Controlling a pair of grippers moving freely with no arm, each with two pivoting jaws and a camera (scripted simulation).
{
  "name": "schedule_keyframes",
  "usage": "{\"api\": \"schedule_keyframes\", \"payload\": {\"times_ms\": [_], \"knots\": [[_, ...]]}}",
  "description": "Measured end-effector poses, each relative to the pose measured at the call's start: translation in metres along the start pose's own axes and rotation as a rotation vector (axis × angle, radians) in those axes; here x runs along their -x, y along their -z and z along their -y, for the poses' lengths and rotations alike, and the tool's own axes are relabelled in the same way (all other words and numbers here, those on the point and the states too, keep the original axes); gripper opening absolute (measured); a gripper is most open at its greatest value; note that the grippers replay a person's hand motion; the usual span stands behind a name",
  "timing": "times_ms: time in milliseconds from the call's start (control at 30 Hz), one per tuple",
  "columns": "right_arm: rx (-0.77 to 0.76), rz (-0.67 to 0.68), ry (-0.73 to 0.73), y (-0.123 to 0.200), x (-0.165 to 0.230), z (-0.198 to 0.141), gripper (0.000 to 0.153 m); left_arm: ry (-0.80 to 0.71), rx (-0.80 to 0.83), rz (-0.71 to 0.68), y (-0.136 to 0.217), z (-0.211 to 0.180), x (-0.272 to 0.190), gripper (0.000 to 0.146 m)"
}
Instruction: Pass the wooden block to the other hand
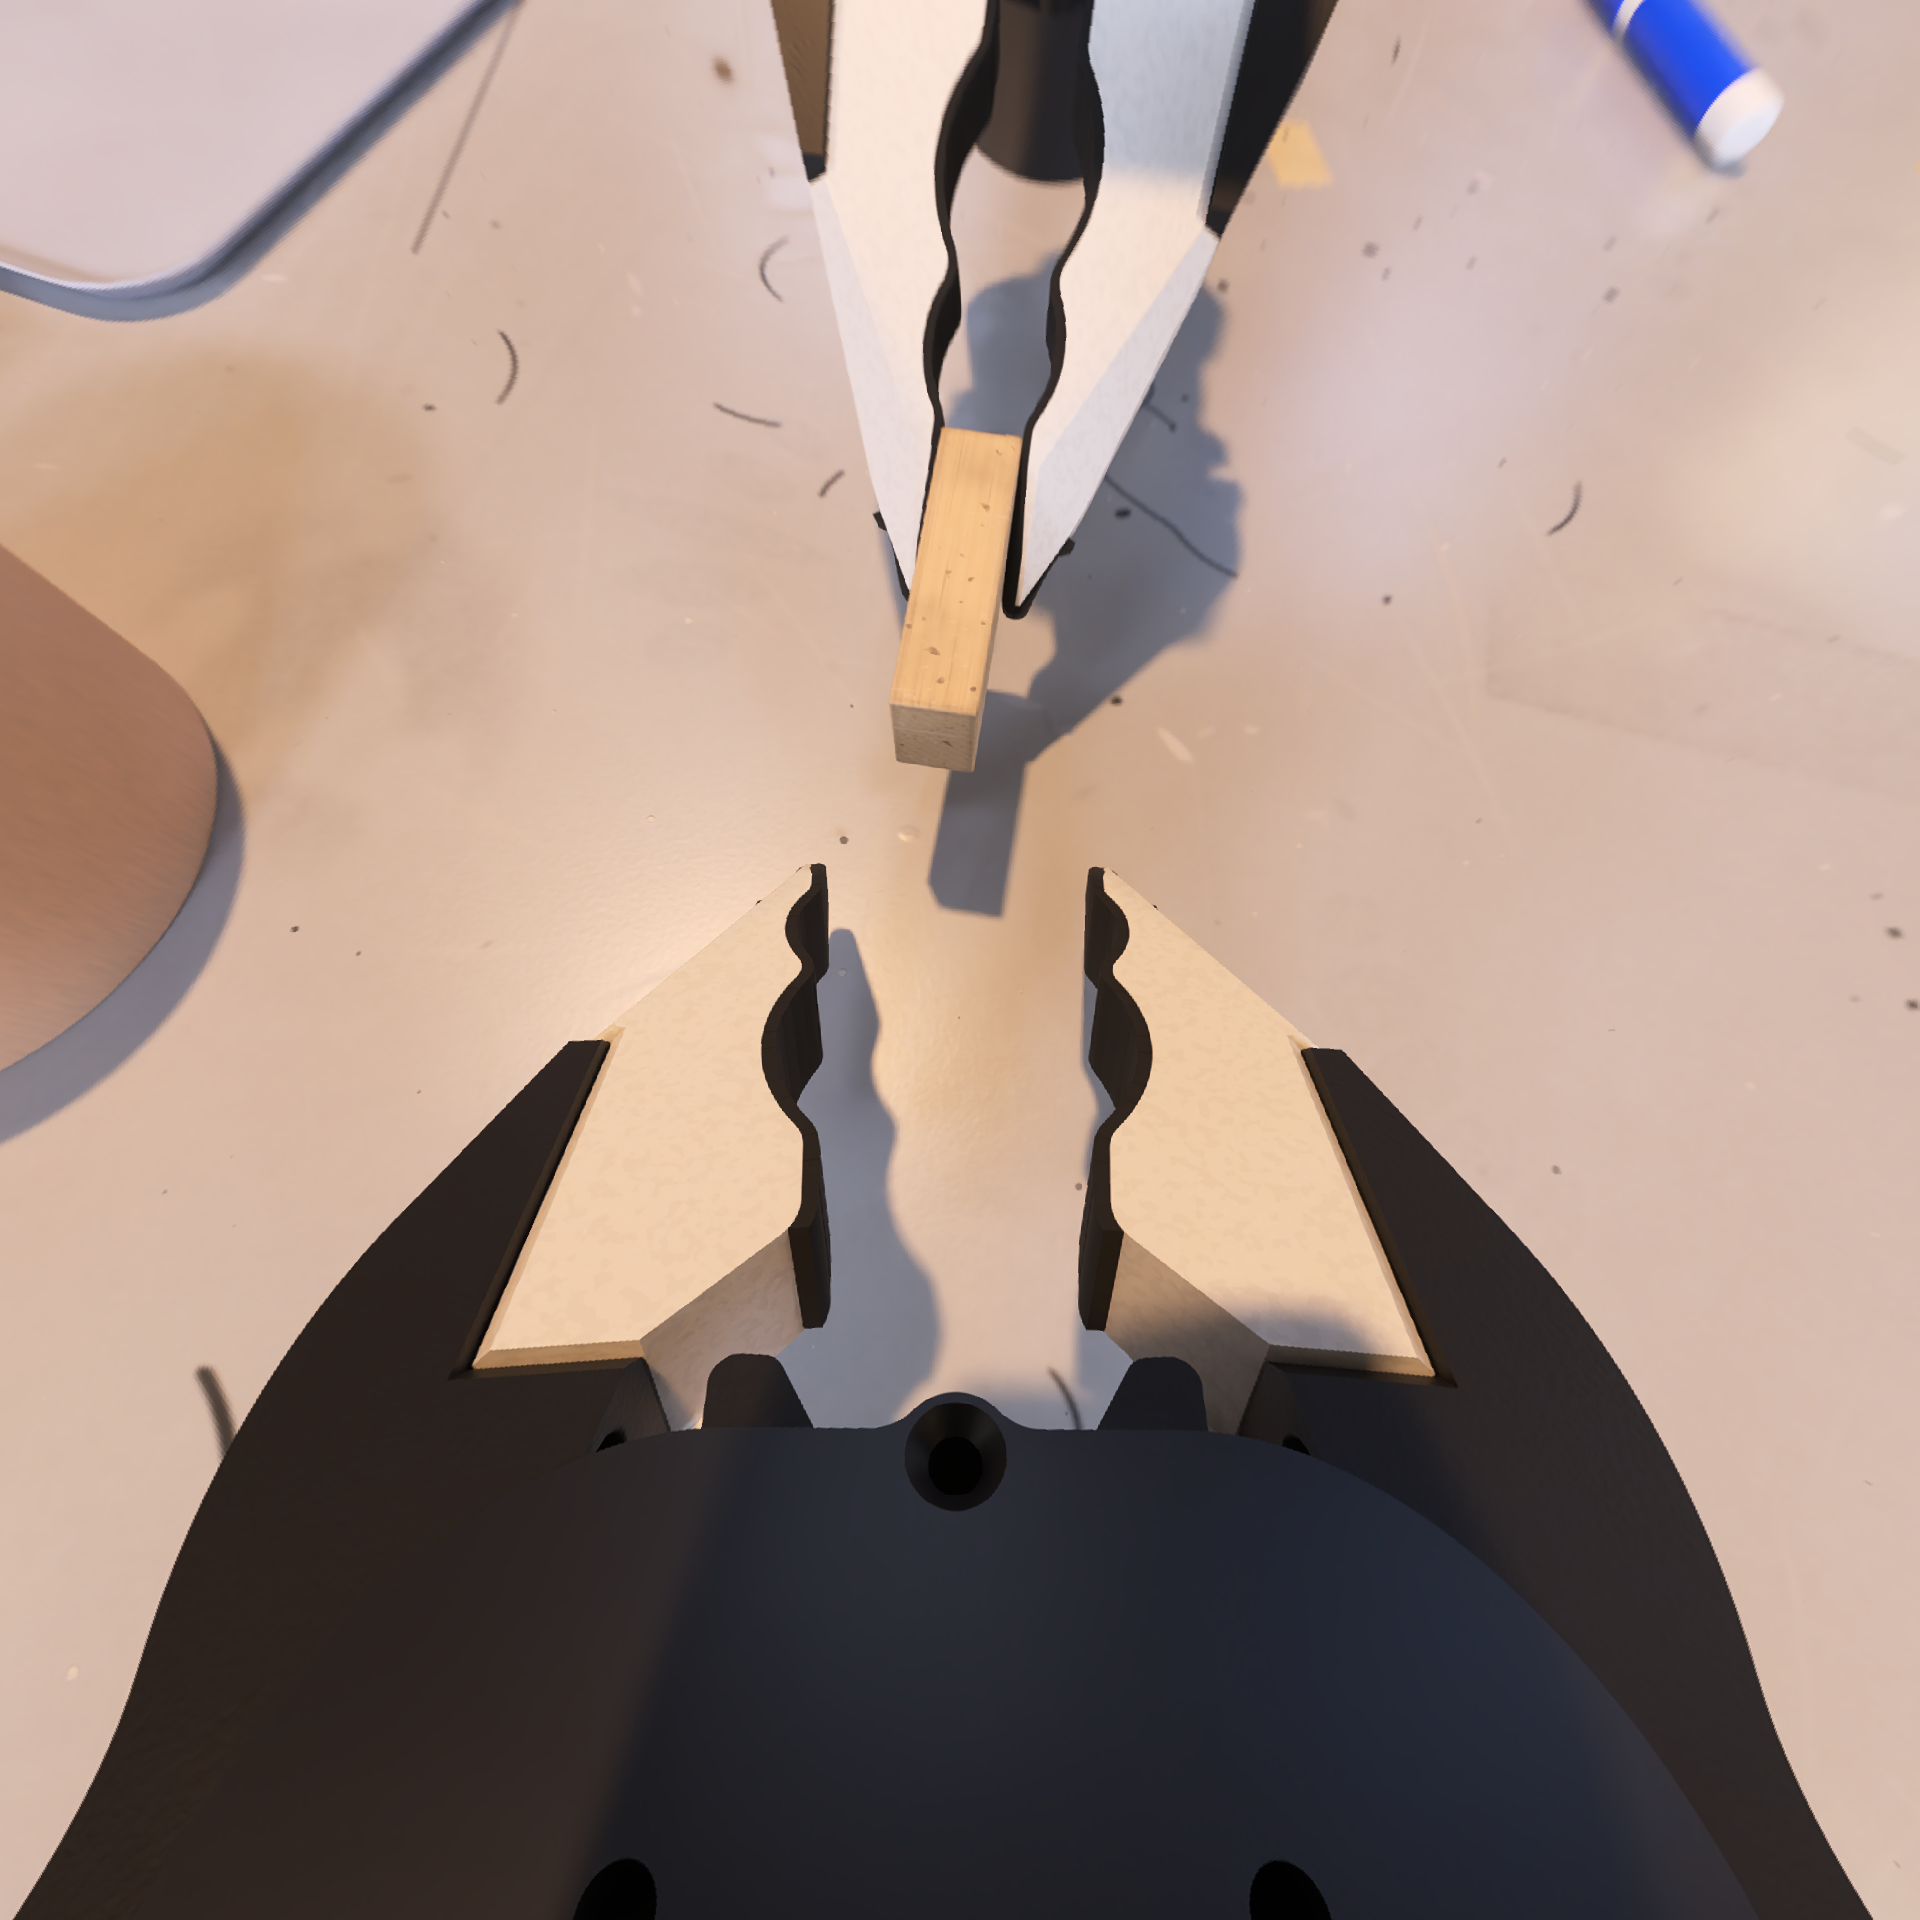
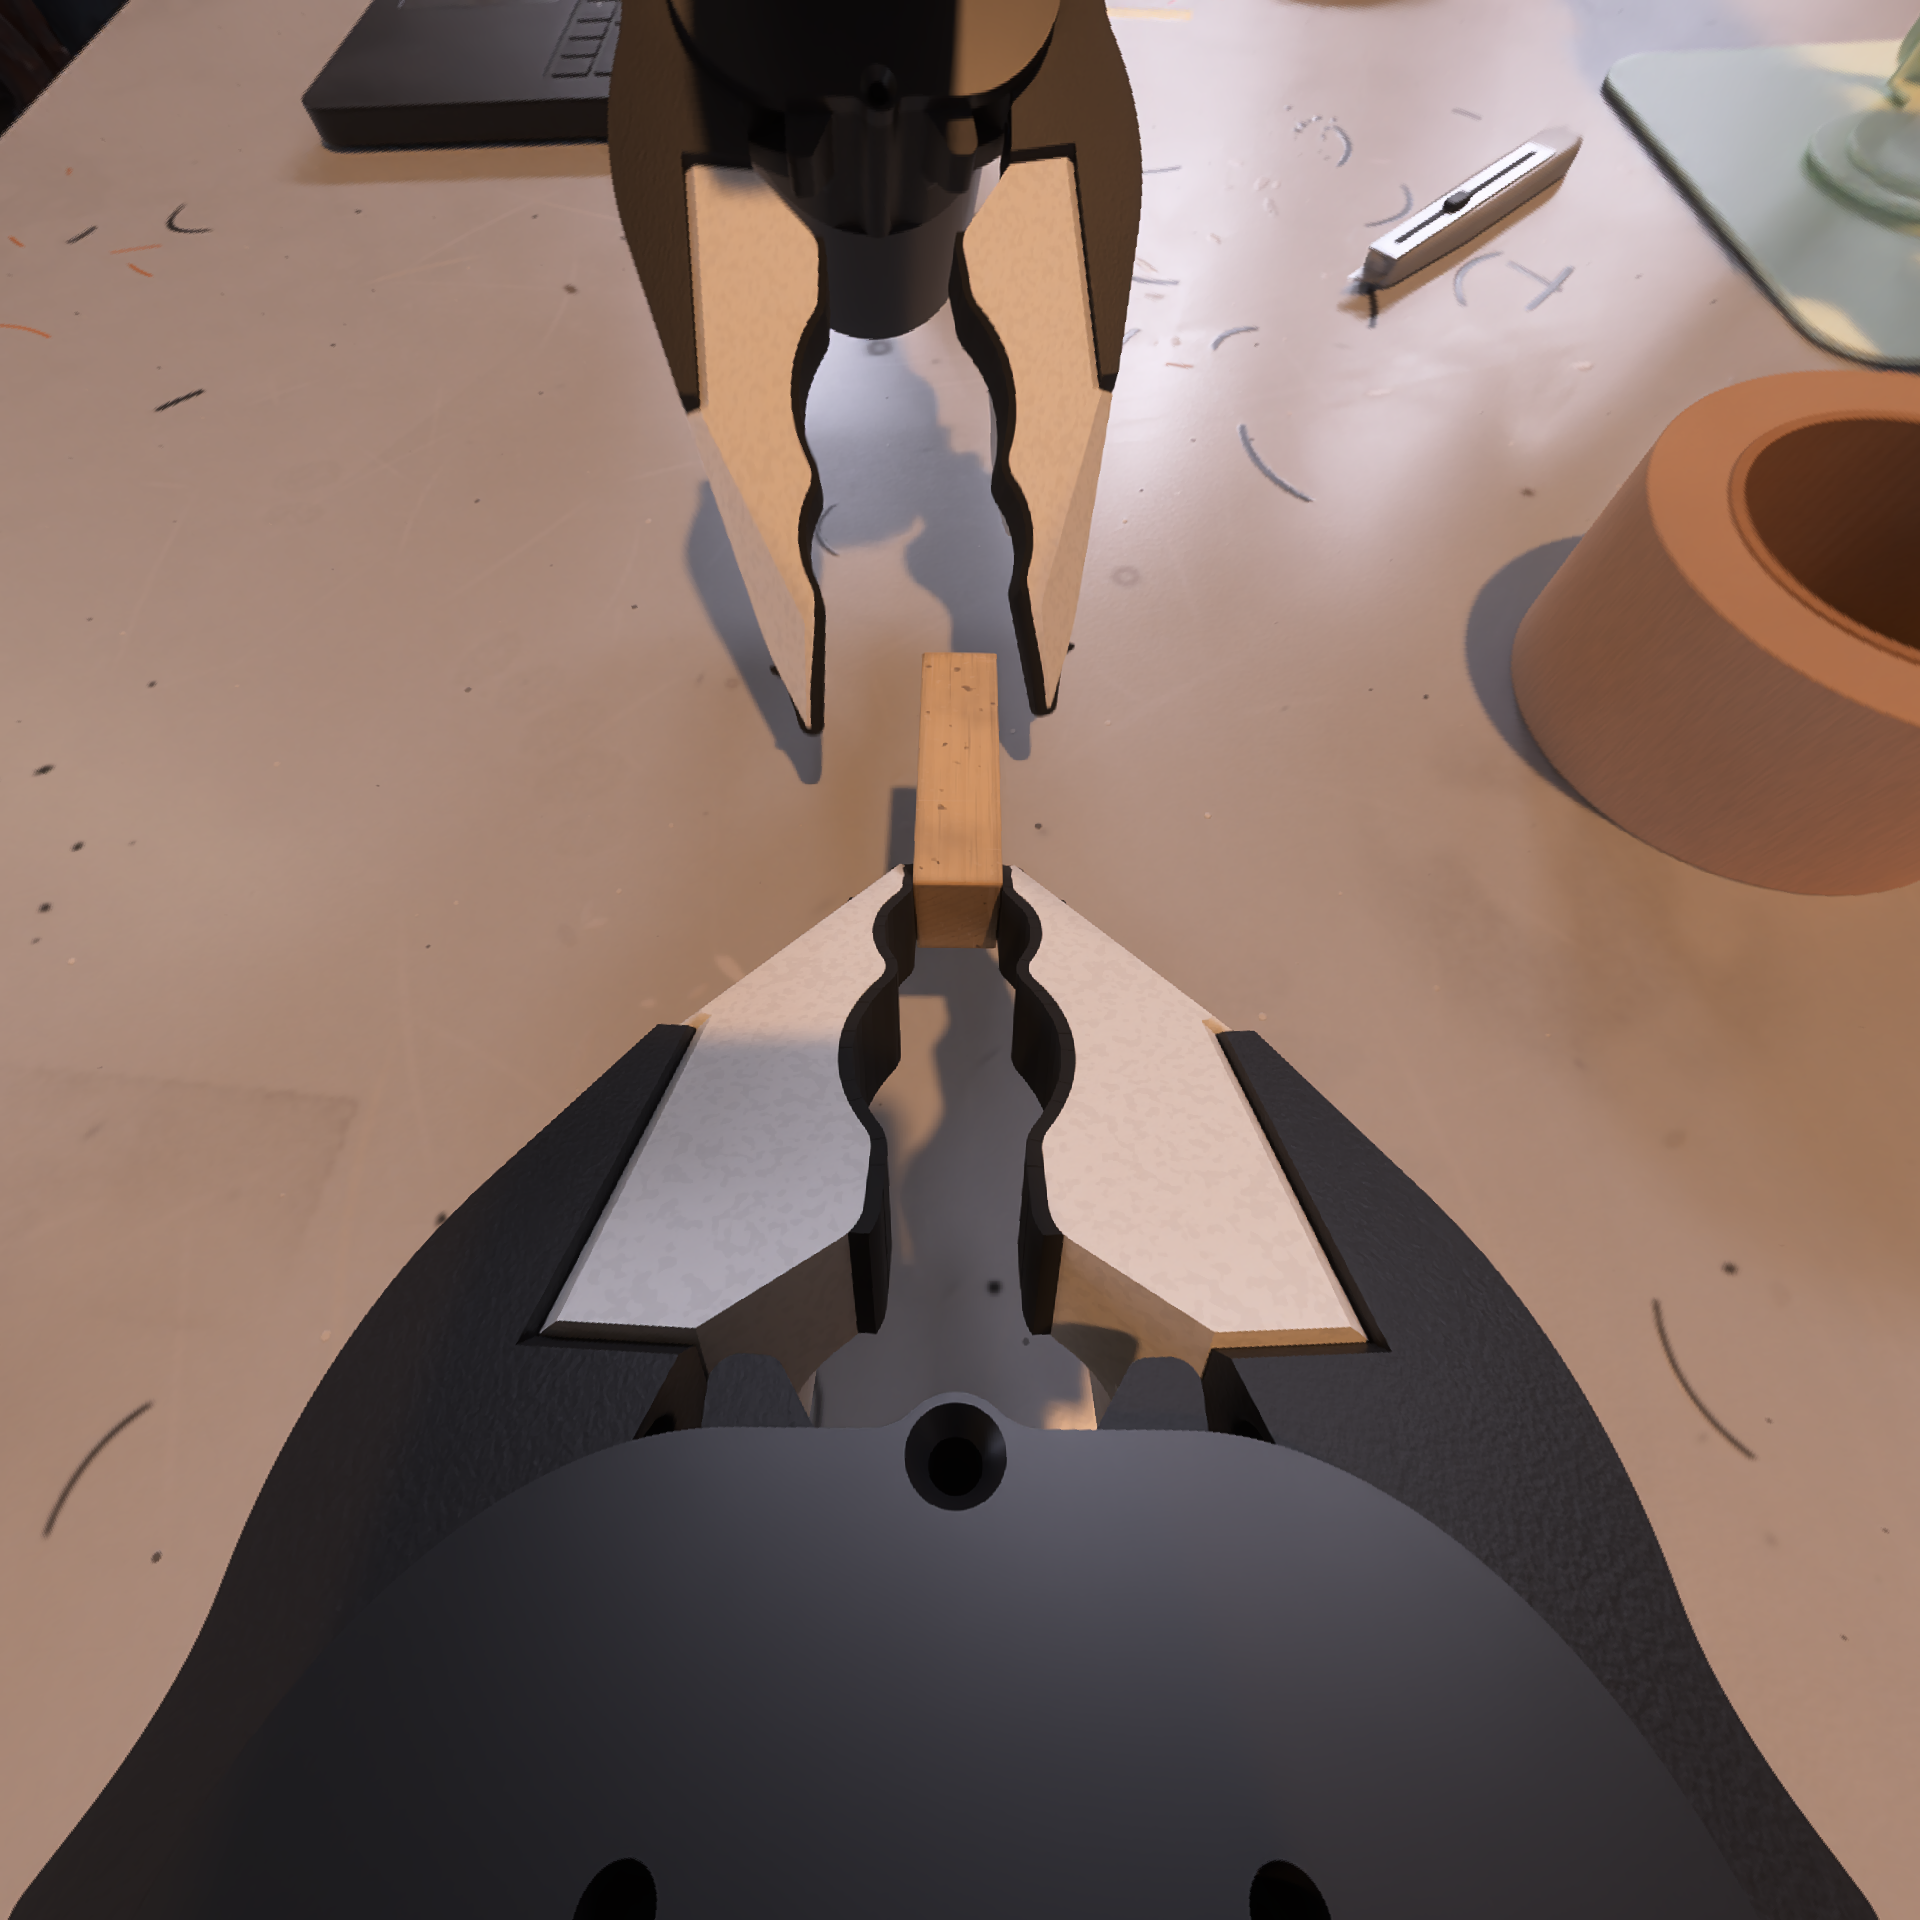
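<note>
The wooden block (image 1: 951,603) is a long pale bar held level above the table. My right gripper (image 2: 956,883) is shut on its near end (image 2: 956,800); it also shows in the left wrist view (image 1: 961,582), facing me. My left gripper (image 1: 956,883) is open and empty, its fingertips a short way from the block's free end. In the right wrist view the left gripper (image 2: 930,717) faces me with its open fingers to either side of the block's far end, not touching it.
A terracotta pot (image 2: 1745,644) stands to the right, also at the left edge of the left wrist view (image 1: 83,821). A box cutter (image 2: 1470,208), a green mat (image 2: 1756,177), a black laptop (image 2: 457,73), a blue marker (image 1: 1694,73) and a cable (image 1: 260,208) lie around.
</note>
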State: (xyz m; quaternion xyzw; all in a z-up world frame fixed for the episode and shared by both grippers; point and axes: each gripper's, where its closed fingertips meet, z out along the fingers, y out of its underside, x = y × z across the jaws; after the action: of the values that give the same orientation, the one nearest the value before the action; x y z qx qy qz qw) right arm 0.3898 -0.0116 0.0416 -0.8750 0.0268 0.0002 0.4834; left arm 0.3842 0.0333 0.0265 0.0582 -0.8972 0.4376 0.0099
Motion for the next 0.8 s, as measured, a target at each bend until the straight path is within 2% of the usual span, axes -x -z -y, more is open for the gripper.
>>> {"api": "schedule_keyframes", "payload": {"times_ms": [167, 367, 667, 800], "knots": [[-0.005, 0.016, -0.033, 0.0, 0.001, -0.001, 0.014, -0.055, 0.116, 0.012, -0.017, -0.01, -0.005, 0.051], [0.001, 0.052, -0.06, -0.001, 0.007, -0.001, 0.014, -0.087, 0.128, 0.003, -0.019, -0.01, -0.008, 0.045], [0.03, 0.06, -0.1, -0.002, 0.014, -0.002, 0.014, -0.11, 0.124, -0.03, -0.02, -0.01, -0.019, 0.025], [0.046, 0.065, -0.111, 0.0, 0.016, -0.003, 0.014, -0.102, 0.114, -0.036, -0.02, -0.01, -0.021, 0.025]]}}
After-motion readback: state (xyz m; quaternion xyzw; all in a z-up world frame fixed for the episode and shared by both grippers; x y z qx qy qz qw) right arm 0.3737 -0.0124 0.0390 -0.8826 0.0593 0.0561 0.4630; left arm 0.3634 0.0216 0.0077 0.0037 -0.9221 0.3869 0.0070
